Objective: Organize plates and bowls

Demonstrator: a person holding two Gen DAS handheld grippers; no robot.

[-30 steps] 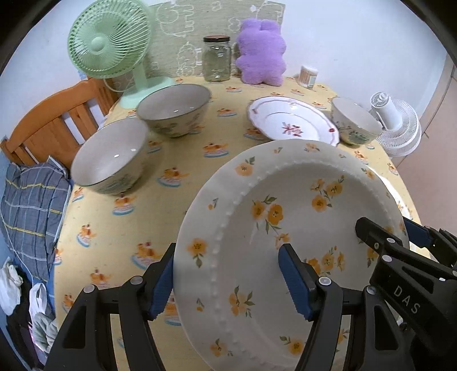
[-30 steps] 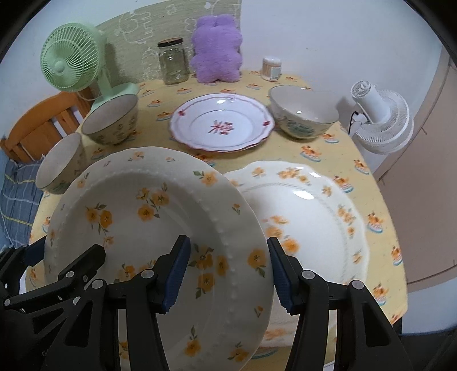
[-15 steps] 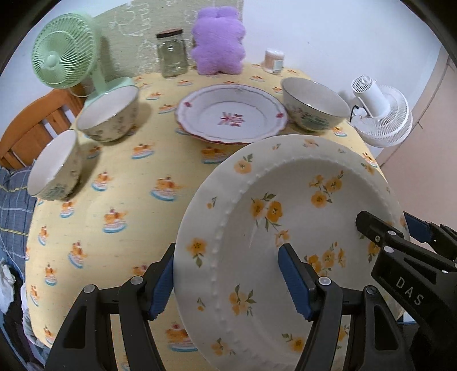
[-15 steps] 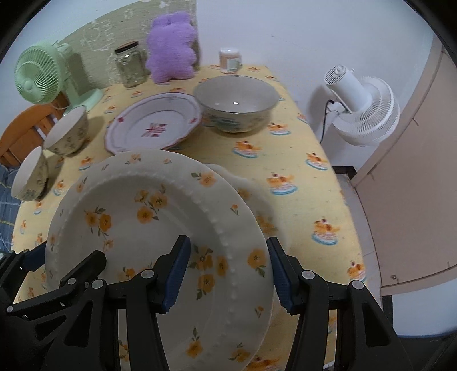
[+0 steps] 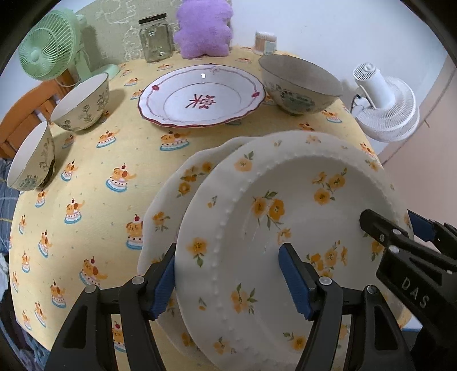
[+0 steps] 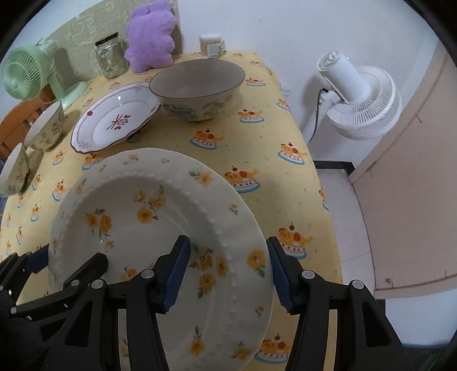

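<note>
A white plate with yellow flowers and a beaded rim (image 5: 285, 199) (image 6: 148, 199) hangs tilted between both grippers. My left gripper (image 5: 230, 279) (image 6: 65, 262) is shut on its left rim and my right gripper (image 6: 228, 271) (image 5: 394, 225) on its right rim. Under it a scalloped yellow-flowered plate (image 5: 171, 205) lies on the table, showing only at the left in the left wrist view. Farther back sit a red-trimmed plate (image 5: 200, 97) (image 6: 114, 120), a large bowl (image 5: 297, 85) (image 6: 197, 85) and two smaller bowls (image 5: 82, 105) (image 5: 28, 162).
A yellow patterned cloth (image 5: 100, 214) covers the table. At the back stand a green fan (image 5: 48, 54), a glass jar (image 5: 155, 37), a purple plush (image 5: 202, 25) and a toothpick holder (image 5: 265, 42). A white fan (image 6: 362, 100) stands off the right edge, a wooden chair (image 5: 17, 122) at left.
Both grippers carried the beaded plate to the right across the table and a little lower. It now hangs over the scalloped plate, which had been beside it.
</note>
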